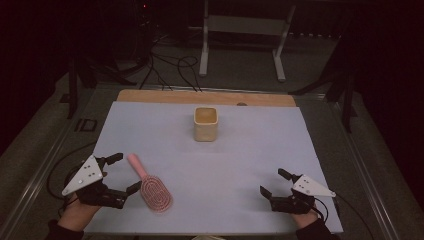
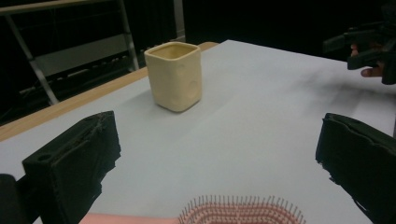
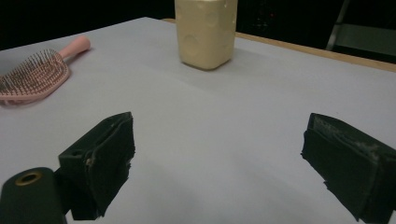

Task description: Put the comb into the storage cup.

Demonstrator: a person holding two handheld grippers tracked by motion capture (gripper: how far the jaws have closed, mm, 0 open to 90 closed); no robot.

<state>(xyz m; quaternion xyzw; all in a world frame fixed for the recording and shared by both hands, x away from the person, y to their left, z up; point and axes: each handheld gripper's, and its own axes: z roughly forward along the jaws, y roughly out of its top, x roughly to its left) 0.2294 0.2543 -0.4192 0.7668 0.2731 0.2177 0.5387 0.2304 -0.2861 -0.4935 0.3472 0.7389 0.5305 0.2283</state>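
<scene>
My left hand-held gripper (image 1: 121,173) sits jaws wide apart, holding nothing, right beside the pink brush (image 1: 150,185) lying flat on the bench (image 1: 240,160). My right hand-held gripper (image 1: 274,182) is gaping too, holding nothing, well apart from it. The cup (image 1: 205,124) stands upright farther back.

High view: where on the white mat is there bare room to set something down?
Bare stretches: the mat between the cream cup and the right claw, the whole right side, and the far left corner behind the hairbrush. Crowded: the near left, where the open left claw sits right beside the brush.
</scene>
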